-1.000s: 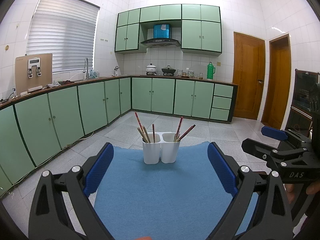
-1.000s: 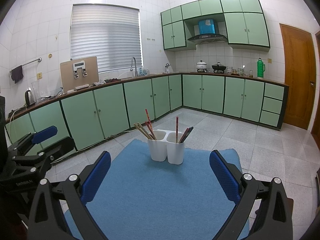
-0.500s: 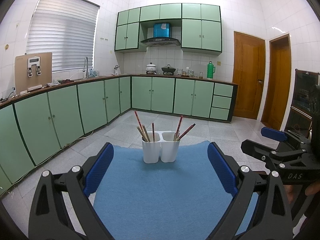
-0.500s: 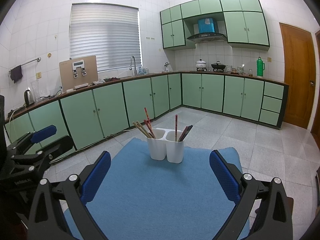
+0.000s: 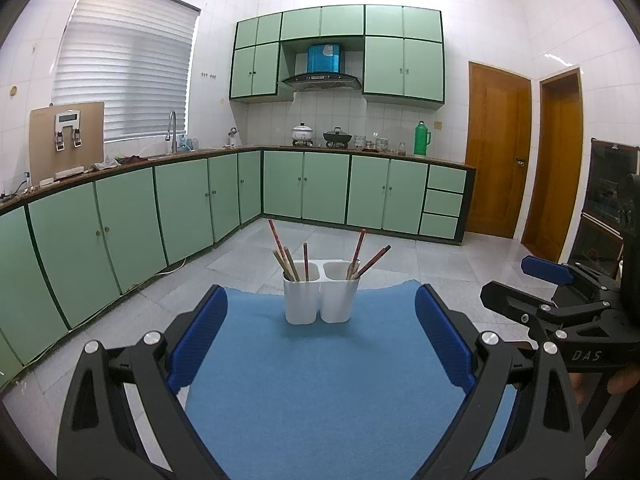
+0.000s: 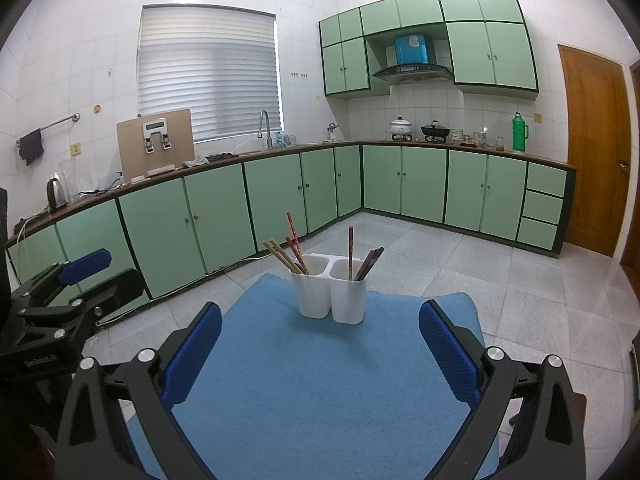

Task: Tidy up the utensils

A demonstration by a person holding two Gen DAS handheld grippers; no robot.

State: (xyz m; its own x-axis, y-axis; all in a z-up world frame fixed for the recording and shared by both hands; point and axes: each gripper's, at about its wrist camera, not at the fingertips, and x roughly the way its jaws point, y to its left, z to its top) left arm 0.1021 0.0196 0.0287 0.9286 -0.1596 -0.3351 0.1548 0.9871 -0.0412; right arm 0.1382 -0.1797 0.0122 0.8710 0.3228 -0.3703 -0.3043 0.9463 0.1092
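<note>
A white two-compartment utensil holder (image 5: 320, 295) stands upright at the far end of a blue mat (image 5: 328, 392); it also shows in the right wrist view (image 6: 331, 294). Both compartments hold several chopsticks, red and wooden ones on the left (image 5: 289, 258), reddish and dark ones on the right (image 5: 366, 258). My left gripper (image 5: 320, 344) is open and empty, well short of the holder. My right gripper (image 6: 320, 350) is open and empty too, also short of the holder. Each gripper shows at the edge of the other's view.
The mat (image 6: 320, 392) covers a small table with tiled floor (image 6: 520, 288) around it. Green base cabinets (image 5: 120, 220) run along the left and back walls. Wooden doors (image 5: 500, 152) stand at the right.
Both views have shifted very slightly; the holder and chopsticks have not moved. Both grippers stay open and empty.
</note>
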